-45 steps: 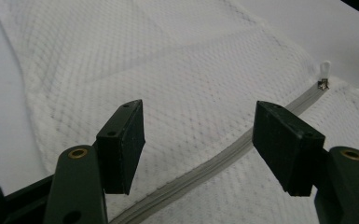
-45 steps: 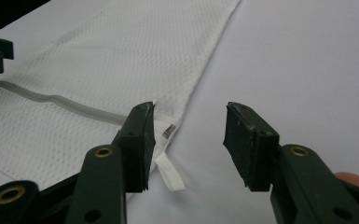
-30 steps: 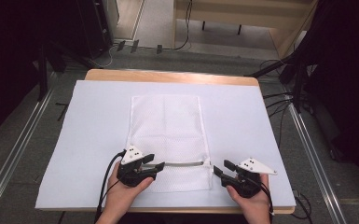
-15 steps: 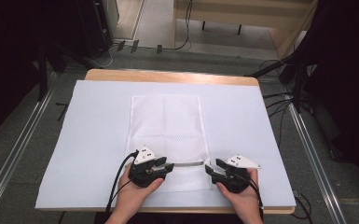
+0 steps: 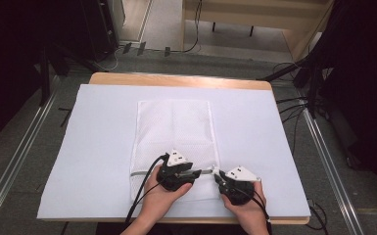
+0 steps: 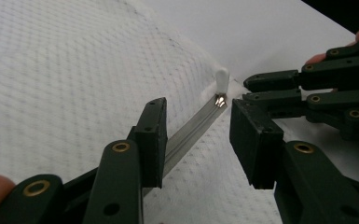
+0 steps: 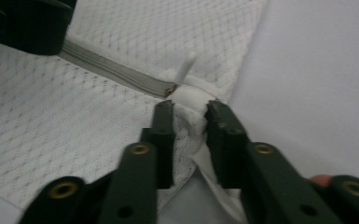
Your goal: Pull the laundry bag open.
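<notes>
Right claw (image 7: 189,116) pinches the soft mesh laundry bag (image 5: 174,128) near the desk's front edge – light, floppy – beside its white zipper pull (image 7: 185,69), while left claw (image 6: 196,135) gapes apart astride the zipper (image 6: 191,133).

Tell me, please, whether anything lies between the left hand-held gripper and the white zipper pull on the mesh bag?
Nothing visible does. The left hand-held gripper stands open over the zipper, and the bare track runs straight to the zipper pull.
</notes>
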### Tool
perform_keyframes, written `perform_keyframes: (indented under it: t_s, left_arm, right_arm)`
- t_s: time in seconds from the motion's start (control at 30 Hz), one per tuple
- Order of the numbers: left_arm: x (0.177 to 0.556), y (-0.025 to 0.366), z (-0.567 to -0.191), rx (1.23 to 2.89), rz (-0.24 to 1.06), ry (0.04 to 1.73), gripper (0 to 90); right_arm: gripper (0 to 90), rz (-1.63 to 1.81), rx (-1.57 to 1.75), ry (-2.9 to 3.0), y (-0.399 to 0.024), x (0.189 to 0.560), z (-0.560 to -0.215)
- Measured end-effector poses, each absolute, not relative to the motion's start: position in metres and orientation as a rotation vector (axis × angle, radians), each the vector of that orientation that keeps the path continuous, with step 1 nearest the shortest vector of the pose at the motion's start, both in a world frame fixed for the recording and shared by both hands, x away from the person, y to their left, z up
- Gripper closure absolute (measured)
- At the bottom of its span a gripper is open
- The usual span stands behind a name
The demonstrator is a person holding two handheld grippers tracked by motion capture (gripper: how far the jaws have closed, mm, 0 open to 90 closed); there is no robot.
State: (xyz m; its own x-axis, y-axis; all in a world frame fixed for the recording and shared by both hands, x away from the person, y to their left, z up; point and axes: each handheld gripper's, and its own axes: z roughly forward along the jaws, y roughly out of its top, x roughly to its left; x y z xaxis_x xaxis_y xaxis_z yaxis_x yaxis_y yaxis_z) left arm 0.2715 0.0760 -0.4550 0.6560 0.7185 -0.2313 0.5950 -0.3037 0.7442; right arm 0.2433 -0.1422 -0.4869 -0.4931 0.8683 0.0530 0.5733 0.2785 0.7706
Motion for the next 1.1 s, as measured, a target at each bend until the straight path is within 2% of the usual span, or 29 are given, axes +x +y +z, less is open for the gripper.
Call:
perform_keyframes:
  t_s: [0.1, 0.4, 0.47, 0.7, 0.9, 1.1]
  left_arm:
    - [0.278, 0.064, -0.457, 2.025, 0.156, 1.029, 57.5]
    - [0.286, 0.05, -0.467, 2.073, 0.091, 1.005, 60.4]
    - [0.285, 0.05, -0.466, 2.062, 0.082, 0.996, 67.0]
    - [0.283, 0.05, -0.467, 2.087, 0.067, 0.968, 69.4]
    - [0.28, 0.052, -0.463, 2.09, 0.042, 0.925, 81.0]
    - [0.28, 0.056, -0.459, 2.072, 0.046, 0.928, 81.7]
  right_arm:
    - [88.7, 1.11, 1.329, 2.193, -0.145, 0.245, -0.487]
    - [89.7, 1.198, 1.254, 2.152, -0.147, 0.239, -0.479]
    - [89.7, 1.215, 1.228, 2.143, -0.147, 0.238, -0.476]
    - [89.7, 1.238, 1.198, 2.129, -0.146, 0.235, -0.474]
    - [89.7, 1.258, 1.198, 2.105, -0.147, 0.233, -0.471]
    - [89.7, 1.252, 1.196, 2.102, -0.147, 0.233, -0.47]
